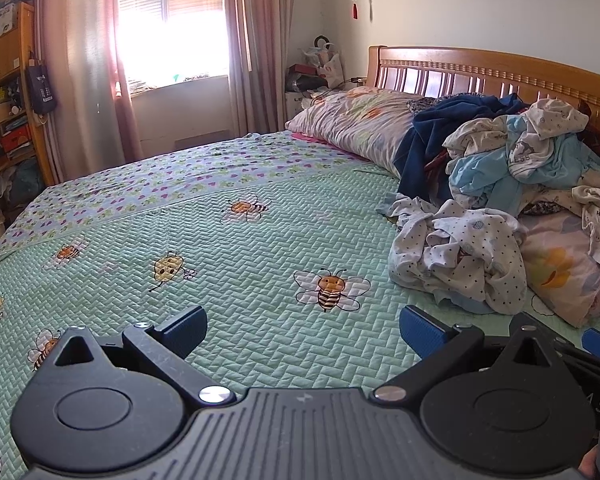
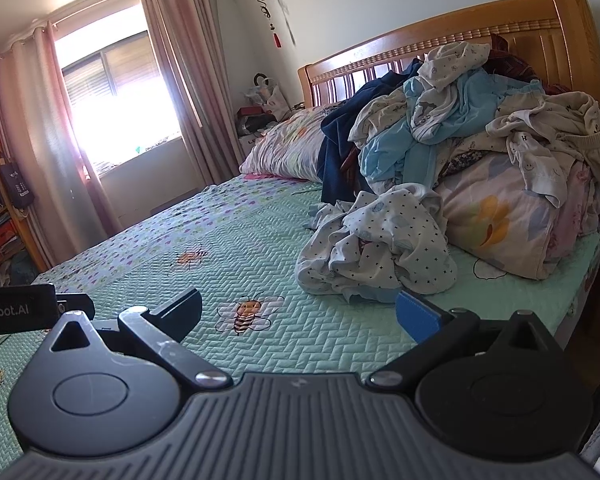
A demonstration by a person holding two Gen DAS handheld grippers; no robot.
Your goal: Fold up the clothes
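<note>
1. The left gripper (image 1: 303,330) hovers over the green bee-print quilt (image 1: 228,248), its fingers spread wide with nothing between them.
2. The right gripper (image 2: 299,314) also hangs above the quilt, fingers spread apart and holding nothing.
3. A crumpled white dotted garment (image 1: 458,252) lies on the quilt, ahead and to the right of both grippers, apart from them.
4. Behind it, a heap of clothes (image 2: 460,116) in light blue, cream and navy sits piled on floral pillows (image 2: 496,216) against the wooden headboard (image 2: 440,36).
5. A curtained window (image 1: 168,24) lights the far wall.
</note>
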